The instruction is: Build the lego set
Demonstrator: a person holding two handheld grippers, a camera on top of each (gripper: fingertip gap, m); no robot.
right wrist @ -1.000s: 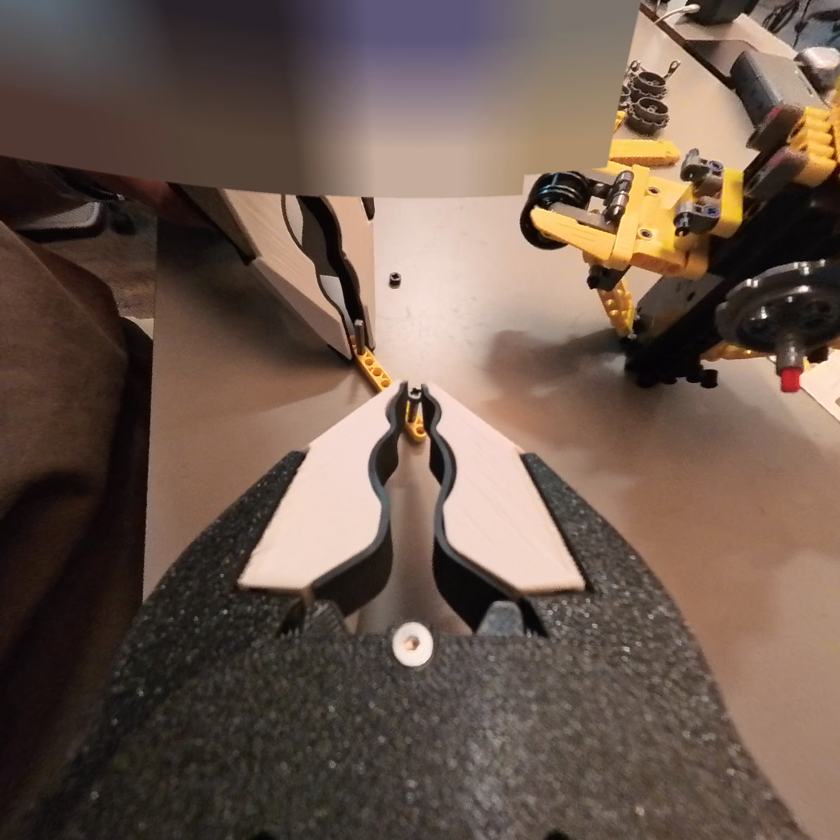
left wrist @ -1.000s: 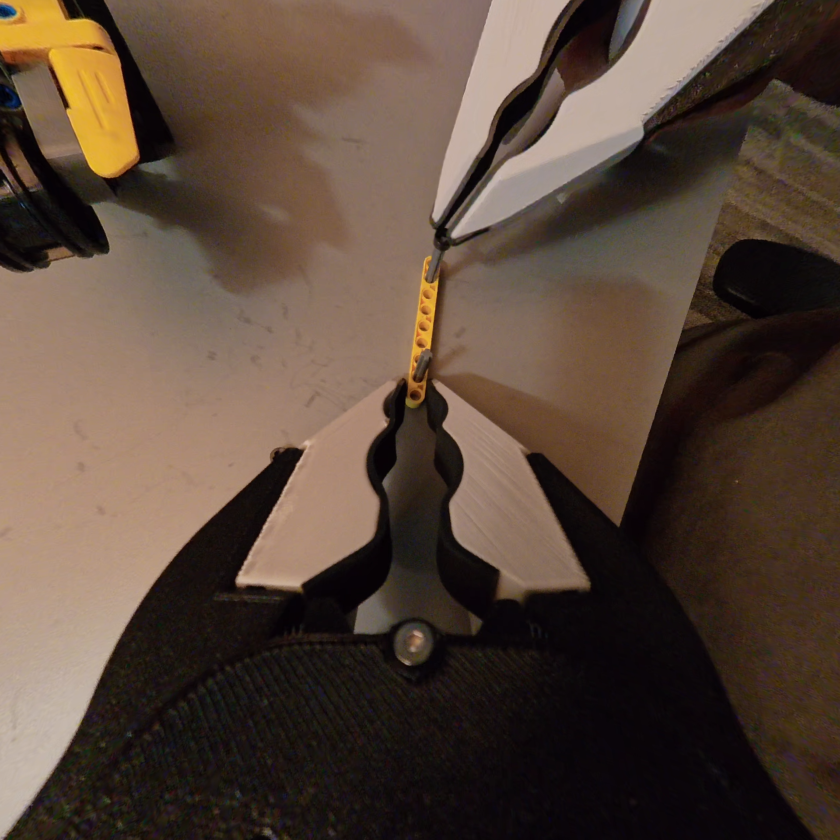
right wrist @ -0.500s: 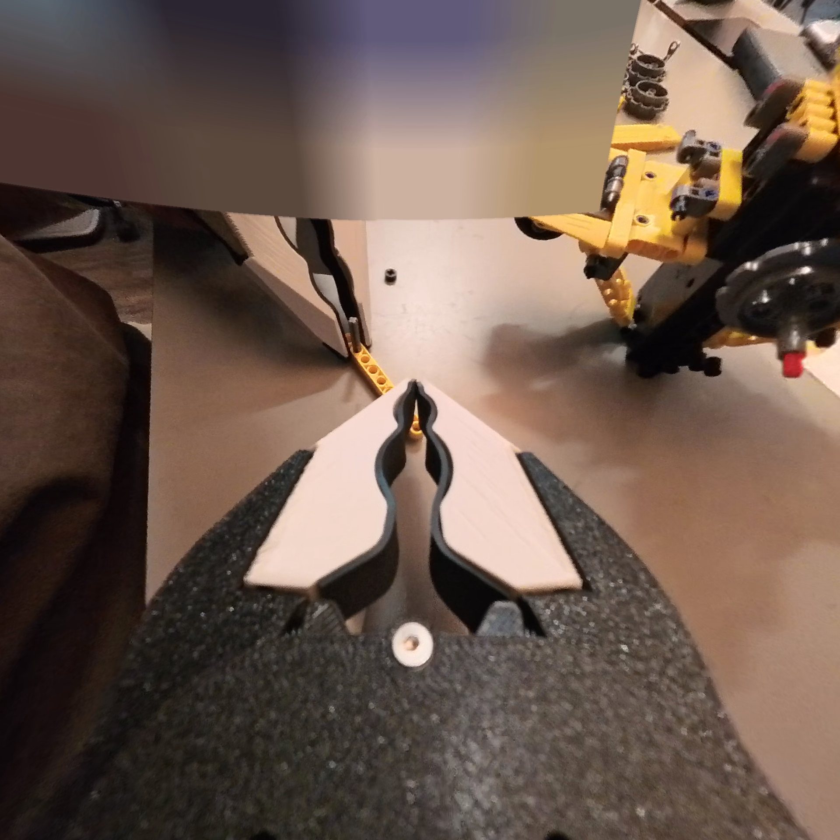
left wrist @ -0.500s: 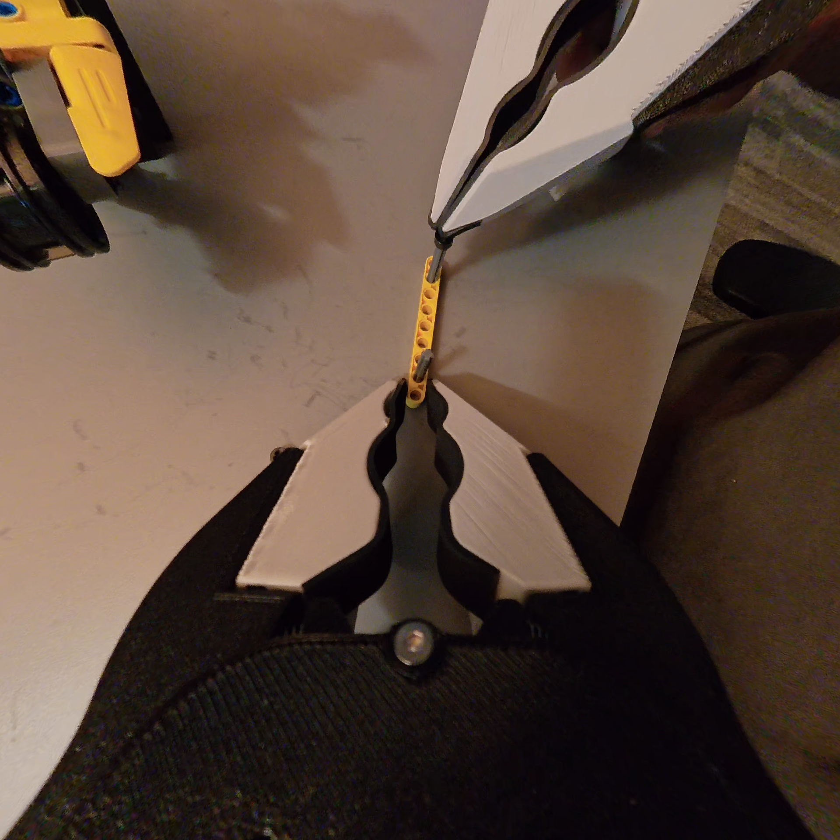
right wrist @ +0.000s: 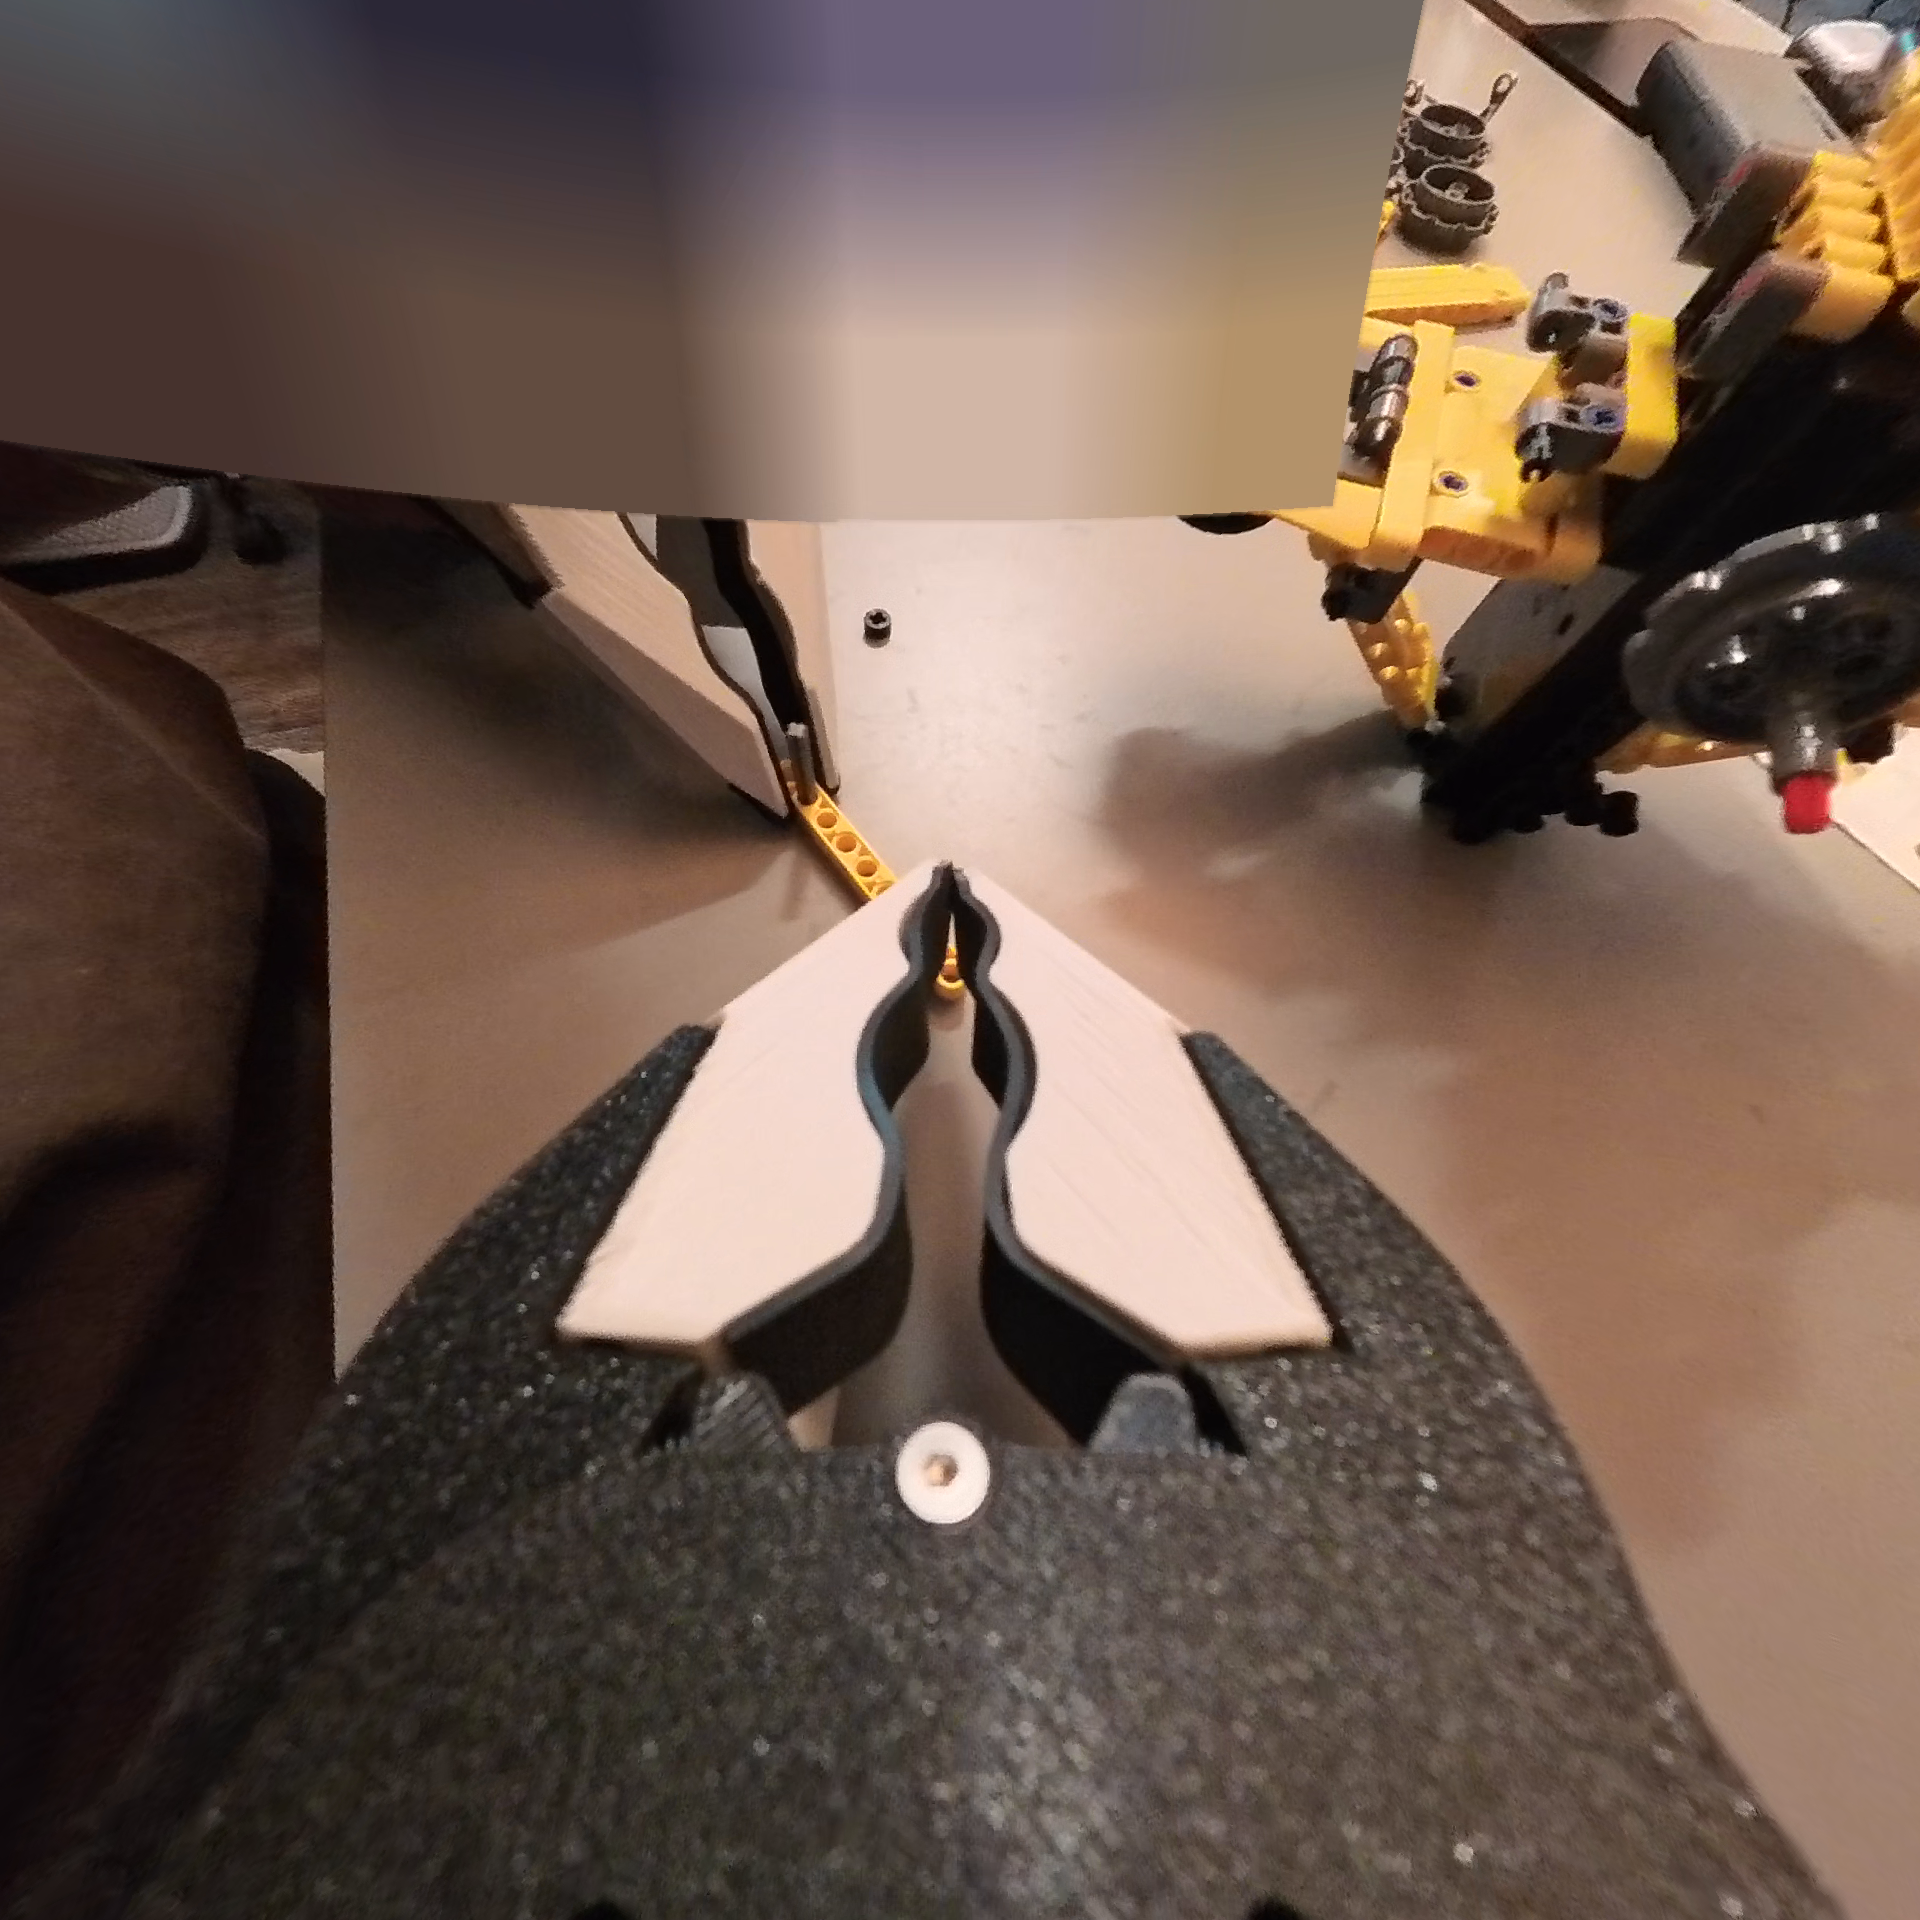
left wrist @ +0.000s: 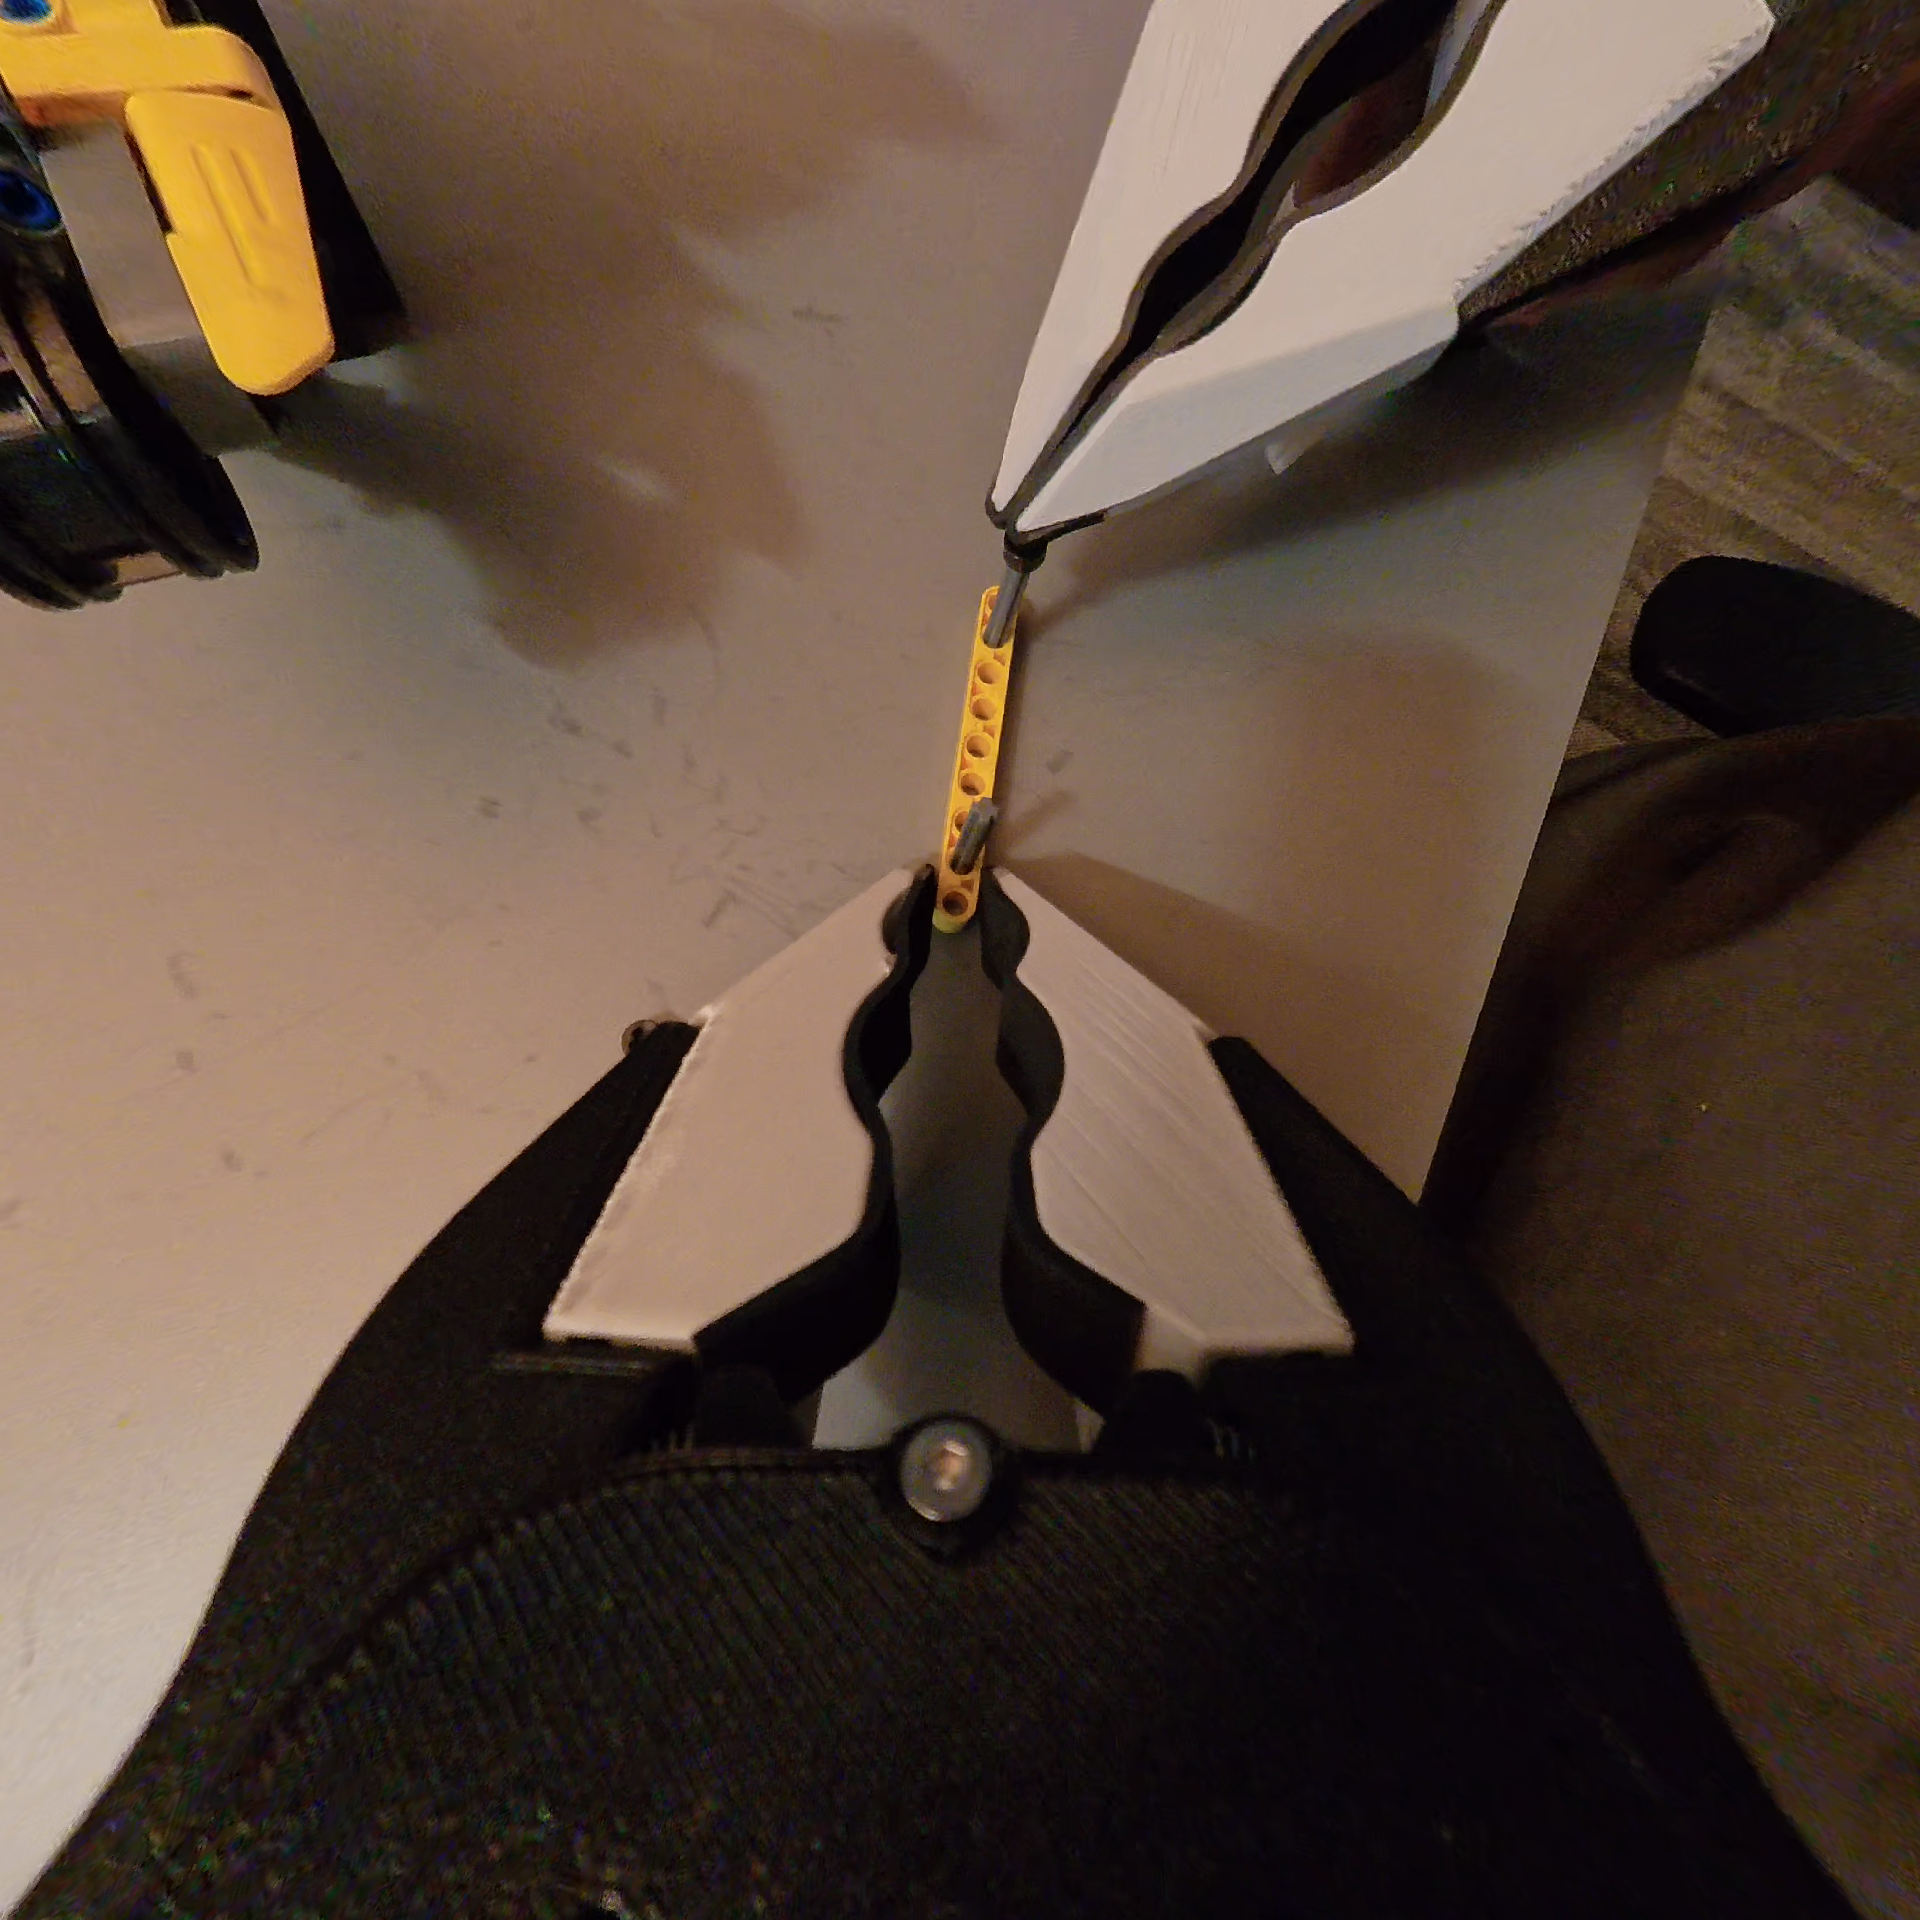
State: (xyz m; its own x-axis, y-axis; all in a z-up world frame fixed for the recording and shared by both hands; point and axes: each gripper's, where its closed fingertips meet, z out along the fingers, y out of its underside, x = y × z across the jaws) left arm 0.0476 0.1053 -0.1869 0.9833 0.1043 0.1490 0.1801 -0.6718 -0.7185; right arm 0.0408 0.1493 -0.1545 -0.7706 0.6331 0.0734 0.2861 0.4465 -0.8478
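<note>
One yellow beam [left wrist: 977, 748] with a row of round holes is held above the grey surface [left wrist: 416, 935], carrying two grey pins. The left gripper [left wrist: 954, 902] is clamped on its near end; the right gripper [left wrist: 1023, 535] pinches the far pin [left wrist: 1004, 608], the second pin [left wrist: 972, 831] standing free. One yellow-and-black brick vehicle [right wrist: 1621, 499] stands well apart. No writing is legible.

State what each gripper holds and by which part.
The left gripper clamps the yellow holed beam by its near end; the right gripper pinches the grey pin at the beam's far end.
</note>
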